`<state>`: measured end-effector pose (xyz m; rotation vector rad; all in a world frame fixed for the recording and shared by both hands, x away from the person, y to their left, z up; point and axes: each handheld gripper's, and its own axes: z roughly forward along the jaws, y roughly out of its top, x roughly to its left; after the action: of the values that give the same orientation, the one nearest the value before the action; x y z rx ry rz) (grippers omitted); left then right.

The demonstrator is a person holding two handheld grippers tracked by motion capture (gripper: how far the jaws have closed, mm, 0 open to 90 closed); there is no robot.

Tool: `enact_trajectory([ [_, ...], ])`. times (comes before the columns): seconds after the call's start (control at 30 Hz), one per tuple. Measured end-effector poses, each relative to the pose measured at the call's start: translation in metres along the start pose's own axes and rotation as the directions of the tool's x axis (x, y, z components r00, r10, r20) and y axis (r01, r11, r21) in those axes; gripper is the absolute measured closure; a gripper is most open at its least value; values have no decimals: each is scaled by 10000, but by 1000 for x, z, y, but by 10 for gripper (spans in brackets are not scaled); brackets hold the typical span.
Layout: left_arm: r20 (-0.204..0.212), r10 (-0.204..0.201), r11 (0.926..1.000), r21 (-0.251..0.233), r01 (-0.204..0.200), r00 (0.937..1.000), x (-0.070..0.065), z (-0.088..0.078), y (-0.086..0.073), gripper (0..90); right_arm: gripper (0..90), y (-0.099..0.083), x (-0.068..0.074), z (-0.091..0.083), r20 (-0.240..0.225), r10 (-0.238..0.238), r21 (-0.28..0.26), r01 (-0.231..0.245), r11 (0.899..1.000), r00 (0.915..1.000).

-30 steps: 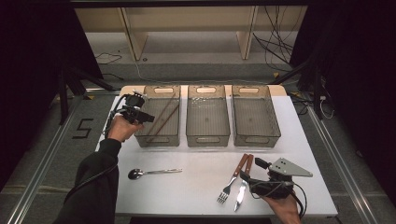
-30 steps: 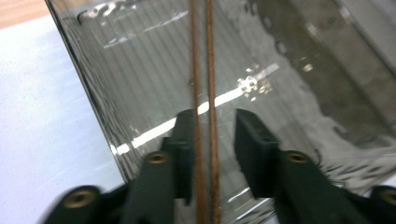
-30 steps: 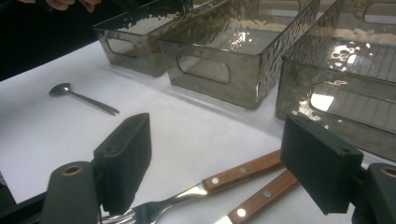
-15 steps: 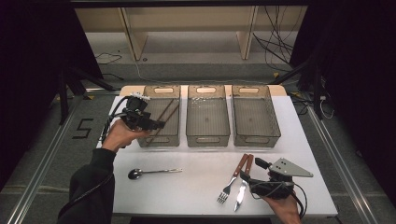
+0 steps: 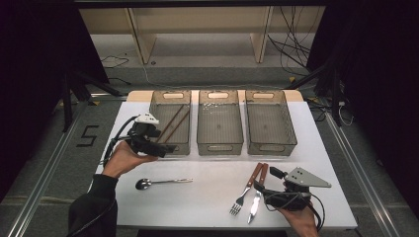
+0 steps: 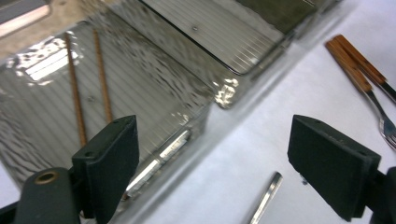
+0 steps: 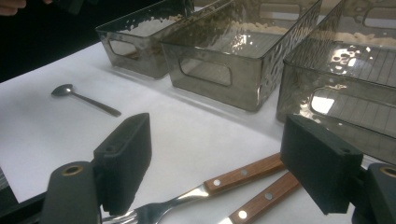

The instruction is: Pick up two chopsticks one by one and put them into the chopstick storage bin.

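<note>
In the high view, the left hand-held gripper (image 5: 165,148) is held just above the near edge of the left bin (image 5: 170,94), where two chopsticks (image 5: 173,122) already lie side by side. Its jaws have just been opening and now stand wide with nothing between them. The spoon (image 5: 163,182) lies on the white tabletop (image 5: 207,197) just in front of that bin, handle pointing right. The left forearm comes in from the bottom left, wrist bent so the jaws point toward the right. The right hand-held gripper (image 5: 264,190) rests low at the near right, jaws spread and empty, aimed at the fork (image 5: 246,190) and knife (image 5: 257,197) lying together beside it.

In the left gripper view, the left hand-held gripper (image 6: 212,154) is seen wide open over the bin's corner, with the tip of the spoon handle (image 6: 266,198) between and below the pads, untouched. The spoon is judged the likely next pick: the jaws would best be lowered squarely across the slim handle and closed only when both pads bracket it, since thin metal flat on the surface can slip out.

In the right gripper view, the right hand-held gripper (image 7: 215,163) is open, and the wooden handles of fork (image 7: 243,175) and knife (image 7: 266,198) lie between the pads without being gripped.
</note>
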<state>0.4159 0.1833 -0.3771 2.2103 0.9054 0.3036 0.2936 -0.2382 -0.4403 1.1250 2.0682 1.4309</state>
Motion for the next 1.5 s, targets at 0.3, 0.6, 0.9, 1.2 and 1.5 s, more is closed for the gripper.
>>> enact_trajectory([
  [0.3, -268, 473, 9949, 902, -447, 9985, -11, 6, -17, 163, 255, 0, -1, -1, 25, -49, -17, 49, 10000, 10000],
  [0.6, -124, 1075, 9752, 1959, -1030, 9941, -17, 12, -27, 163, 255, -1, -1, -1, 28, -30, 12, 30, 10000, 10000],
  [0.9, 9, 1385, 9534, 2707, -1336, 9904, -19, 21, -31, 165, 255, -2, -3, -2, 61, -16, -2, 16, 10000, 10000],
  [1.2, -12, 1696, 9301, 3308, -1597, 9855, -20, 28, -36, 169, 255, -3, -4, -2, 75, 31, -22, -31, 10000, 10000],
  [1.5, 0, 1846, 8935, 4166, -1678, 9828, -16, 40, -48, 192, 255, -2, -2, -1, 58, -44, 58, 43, 10000, 10000],
])
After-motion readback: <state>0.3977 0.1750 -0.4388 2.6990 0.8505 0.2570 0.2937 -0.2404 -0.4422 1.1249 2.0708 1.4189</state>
